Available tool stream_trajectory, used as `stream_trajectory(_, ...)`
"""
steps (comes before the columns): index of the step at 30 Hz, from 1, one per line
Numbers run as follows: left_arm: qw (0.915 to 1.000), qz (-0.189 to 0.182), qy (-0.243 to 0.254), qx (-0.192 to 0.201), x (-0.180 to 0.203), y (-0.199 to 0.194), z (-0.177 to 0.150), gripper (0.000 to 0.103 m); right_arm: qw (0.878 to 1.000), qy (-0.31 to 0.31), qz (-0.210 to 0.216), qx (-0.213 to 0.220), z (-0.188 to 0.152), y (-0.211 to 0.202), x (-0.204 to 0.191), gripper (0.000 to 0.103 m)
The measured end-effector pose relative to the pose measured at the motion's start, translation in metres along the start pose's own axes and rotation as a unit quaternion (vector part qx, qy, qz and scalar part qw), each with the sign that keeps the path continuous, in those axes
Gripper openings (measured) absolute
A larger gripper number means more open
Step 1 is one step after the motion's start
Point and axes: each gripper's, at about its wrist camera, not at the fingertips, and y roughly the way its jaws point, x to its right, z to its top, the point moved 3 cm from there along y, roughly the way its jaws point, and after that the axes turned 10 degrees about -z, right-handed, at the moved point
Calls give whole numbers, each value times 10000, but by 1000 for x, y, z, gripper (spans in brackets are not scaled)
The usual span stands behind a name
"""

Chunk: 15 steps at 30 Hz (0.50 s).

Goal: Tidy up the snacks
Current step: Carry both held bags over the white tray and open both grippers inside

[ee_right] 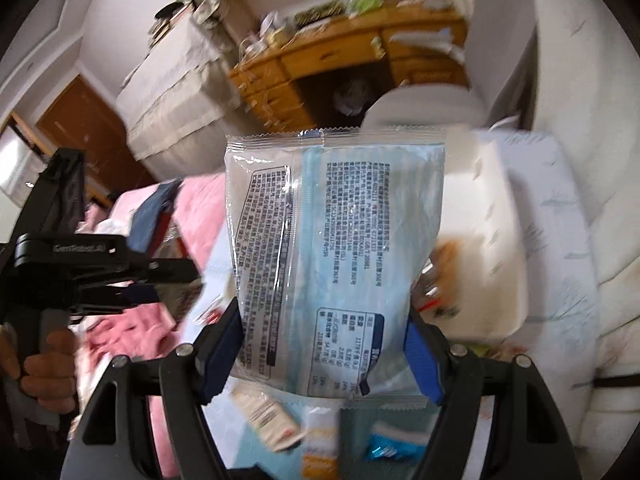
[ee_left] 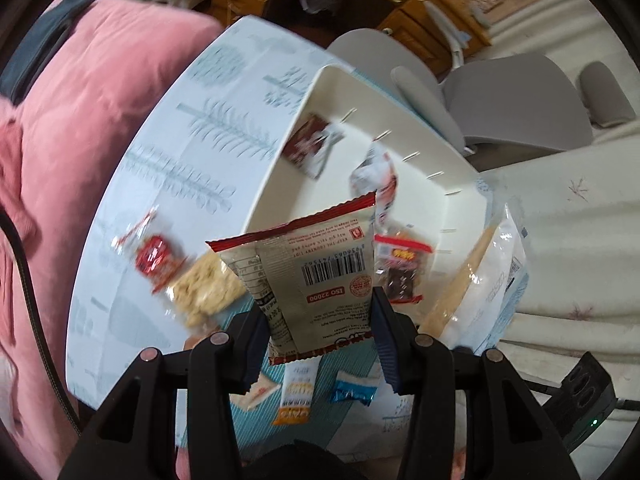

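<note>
My left gripper [ee_left: 320, 312] is shut on a red-and-white snack packet [ee_left: 320, 264] with a barcode, held up over the near end of the white bin [ee_left: 420, 136]. Inside the bin lie a brown packet [ee_left: 310, 144], a white-and-red packet [ee_left: 376, 184] and a dark snack bag [ee_left: 402, 272]. My right gripper [ee_right: 324, 340] is shut on a large clear-and-blue packet [ee_right: 336, 240], lifted above the table to the left of the bin [ee_right: 500, 220]. That packet's edge [ee_left: 492, 280] also shows in the left wrist view.
On the patterned tablecloth [ee_left: 180, 140] lie a red wrapped snack [ee_left: 154, 258], a rice cracker [ee_left: 208, 288], a small orange packet [ee_left: 296, 396] and a blue candy [ee_left: 354, 390]. A pink blanket [ee_left: 80, 120] lies left, a grey chair [ee_left: 520, 100] behind the bin, a power strip [ee_left: 588, 400] at right.
</note>
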Motion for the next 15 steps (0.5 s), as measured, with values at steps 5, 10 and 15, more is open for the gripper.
stream_trajectory(5, 9991, -39, 412, 63, 23, 9, 8, 46, 9991, 166, -354, 159, 12, 6, 23, 74)
stream_trajectory(10, 9967, -114, 786, 142, 41, 16, 12, 53, 9975, 372, -543, 255, 18, 10, 46, 76)
stream_trajectory(15, 9958, -126, 895, 144, 48, 23, 11, 70, 9958, 601, -683, 49, 14, 21, 63, 87)
